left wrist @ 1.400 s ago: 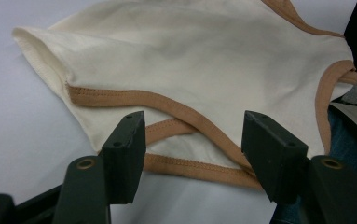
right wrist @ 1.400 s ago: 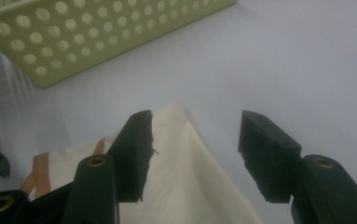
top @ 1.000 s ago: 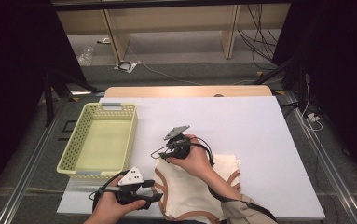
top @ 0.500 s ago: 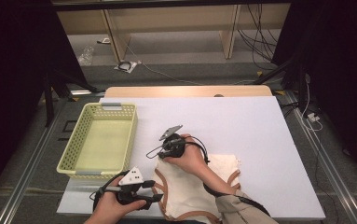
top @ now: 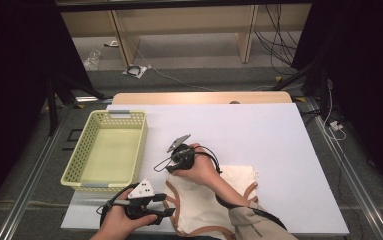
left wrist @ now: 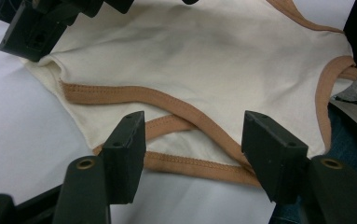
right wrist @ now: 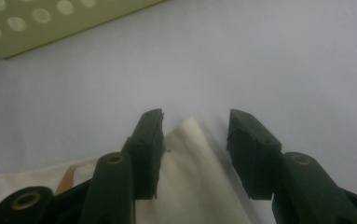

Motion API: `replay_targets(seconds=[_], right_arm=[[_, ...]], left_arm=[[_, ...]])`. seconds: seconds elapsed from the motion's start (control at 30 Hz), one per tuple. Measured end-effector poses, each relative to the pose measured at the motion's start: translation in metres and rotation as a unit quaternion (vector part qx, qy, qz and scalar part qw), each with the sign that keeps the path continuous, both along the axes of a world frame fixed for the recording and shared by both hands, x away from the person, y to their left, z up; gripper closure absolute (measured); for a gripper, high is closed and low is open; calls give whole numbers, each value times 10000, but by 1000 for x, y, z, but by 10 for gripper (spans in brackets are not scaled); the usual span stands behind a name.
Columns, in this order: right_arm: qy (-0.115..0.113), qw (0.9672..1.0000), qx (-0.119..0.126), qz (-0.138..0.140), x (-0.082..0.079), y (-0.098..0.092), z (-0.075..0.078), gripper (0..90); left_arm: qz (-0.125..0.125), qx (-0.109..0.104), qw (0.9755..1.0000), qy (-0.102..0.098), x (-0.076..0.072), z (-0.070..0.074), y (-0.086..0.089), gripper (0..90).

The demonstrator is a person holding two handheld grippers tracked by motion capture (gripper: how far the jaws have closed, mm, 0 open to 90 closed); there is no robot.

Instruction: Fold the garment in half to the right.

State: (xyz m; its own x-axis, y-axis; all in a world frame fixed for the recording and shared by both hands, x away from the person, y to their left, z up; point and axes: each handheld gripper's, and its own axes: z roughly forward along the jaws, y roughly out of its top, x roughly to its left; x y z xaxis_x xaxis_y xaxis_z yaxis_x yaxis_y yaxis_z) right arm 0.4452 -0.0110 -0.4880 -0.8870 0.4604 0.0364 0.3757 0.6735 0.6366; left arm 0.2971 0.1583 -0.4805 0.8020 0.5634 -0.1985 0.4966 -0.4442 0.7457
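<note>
- Basket [top: 108, 152], pale yellow, perforated, stood at the counter's [top: 259, 130] left, nothing in it.
- Left gripper [top: 165, 213]: jaws apart, straddling the garment's [top: 204, 205] tan-bound near hem, pads not pressing.
- Garment: cream cloth, tan binding, lay flat at the near edge.
- Right gripper [right wrist: 194, 122]: jaws just opening, cloth corner between them, unclamped.
- Step judged: taking corners for a fold; next, both close.

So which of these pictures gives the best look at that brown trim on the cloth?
The left gripper view: the trim runs close and sharp across the cream cloth, stitching visible, two bands crossing. The high view shows the trim as thin brown edging, partly under the arm. The right gripper view catches a blurred bit at its lower left.
</note>
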Motion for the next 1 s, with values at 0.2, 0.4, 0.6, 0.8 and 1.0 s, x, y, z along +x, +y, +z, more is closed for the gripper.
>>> replay_targets(seconds=[0.2, 0.4, 0.6, 0.8, 1.0], right_arm=[[-6, 9999, 48, 115, 1, -1, -1, 569], [-4, 9994, 115, 341, 3, -3, -2, 667], [77, 9991, 23, 410, 2, 1, 0, 765], [75, 9989, -59, 459, -3, 4, 1, 872], [35, 9993, -72, 370, -6, 5, 1, 894]], left_arm=[[-16, 9, 10000, -1, 0, -1, -1, 400], [-25, 10, 10000, 9, 0, -1, -1, 400], [-26, 18, 10000, 9, 0, -1, -1, 400], [-24, 26, 10000, 9, 0, -1, -1, 401], [-27, 28, 10000, 14, -1, -1, -1, 400]])
